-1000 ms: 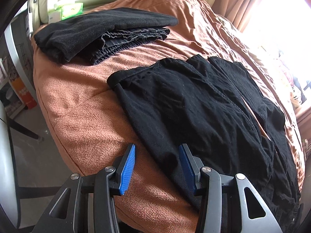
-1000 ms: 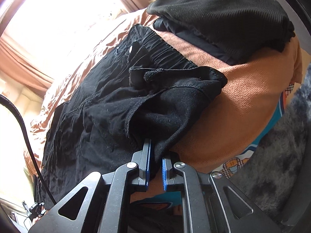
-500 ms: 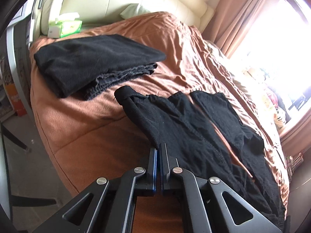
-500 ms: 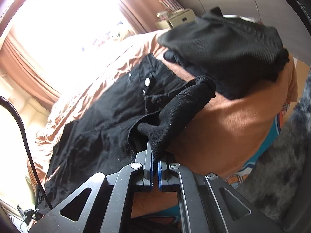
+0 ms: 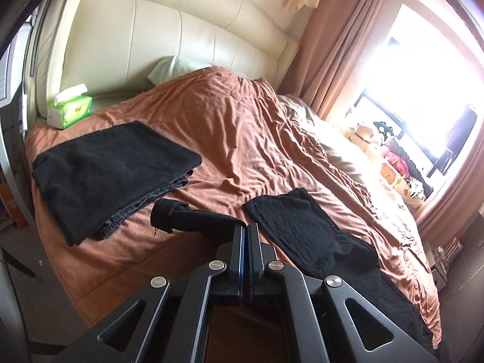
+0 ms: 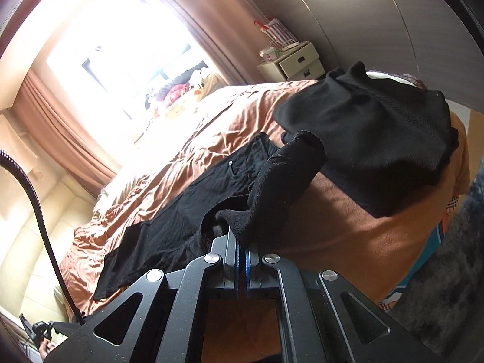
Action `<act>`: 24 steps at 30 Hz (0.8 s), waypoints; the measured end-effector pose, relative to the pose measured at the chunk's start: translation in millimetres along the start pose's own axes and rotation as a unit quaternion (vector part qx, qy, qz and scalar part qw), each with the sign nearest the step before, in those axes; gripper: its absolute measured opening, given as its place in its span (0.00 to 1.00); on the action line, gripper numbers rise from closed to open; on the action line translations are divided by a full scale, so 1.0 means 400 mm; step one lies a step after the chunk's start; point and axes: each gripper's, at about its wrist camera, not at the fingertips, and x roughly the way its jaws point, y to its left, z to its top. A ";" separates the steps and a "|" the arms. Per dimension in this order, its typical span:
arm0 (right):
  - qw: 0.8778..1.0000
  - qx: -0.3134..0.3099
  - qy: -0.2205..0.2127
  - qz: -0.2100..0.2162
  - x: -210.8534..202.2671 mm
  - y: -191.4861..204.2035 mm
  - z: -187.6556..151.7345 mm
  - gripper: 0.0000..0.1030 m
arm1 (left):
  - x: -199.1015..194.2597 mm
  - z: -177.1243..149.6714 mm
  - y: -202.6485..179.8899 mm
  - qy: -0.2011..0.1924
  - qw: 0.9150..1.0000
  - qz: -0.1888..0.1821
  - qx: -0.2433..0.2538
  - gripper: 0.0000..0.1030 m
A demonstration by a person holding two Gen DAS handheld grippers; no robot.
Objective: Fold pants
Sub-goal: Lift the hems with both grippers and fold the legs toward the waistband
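Both tongs, left tongs (image 5: 245, 227) and right tongs (image 6: 241, 243), clamping black pants (image 6: 187, 211); handling soft, limp, light; gripping hem edges.

Count, bed area. One bed, covered by one brown blanket (image 5: 242, 139). One pair of black pants (image 5: 305, 230) spread on it. Folded black garments (image 5: 109, 169) in the stack at the bed's edge: at least two layers, exact number cannot be told. One green tissue box (image 5: 71, 109). One pillow (image 5: 175, 66). One padded headboard (image 5: 169, 39). Two grippers: left gripper (image 5: 245, 227), right gripper (image 6: 241, 242). One small drawer unit (image 6: 298, 62).
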 end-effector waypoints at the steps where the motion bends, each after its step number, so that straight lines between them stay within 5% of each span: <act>1: 1.000 0.000 -0.001 0.000 0.010 0.005 0.011 0.00 | 0.005 0.013 -0.014 -0.003 1.000 -0.001 0.004 0.02; 24: 0.999 -0.017 -0.037 -0.016 0.322 0.130 0.188 0.00 | 0.324 0.236 -0.347 -0.032 0.999 0.001 0.040 0.01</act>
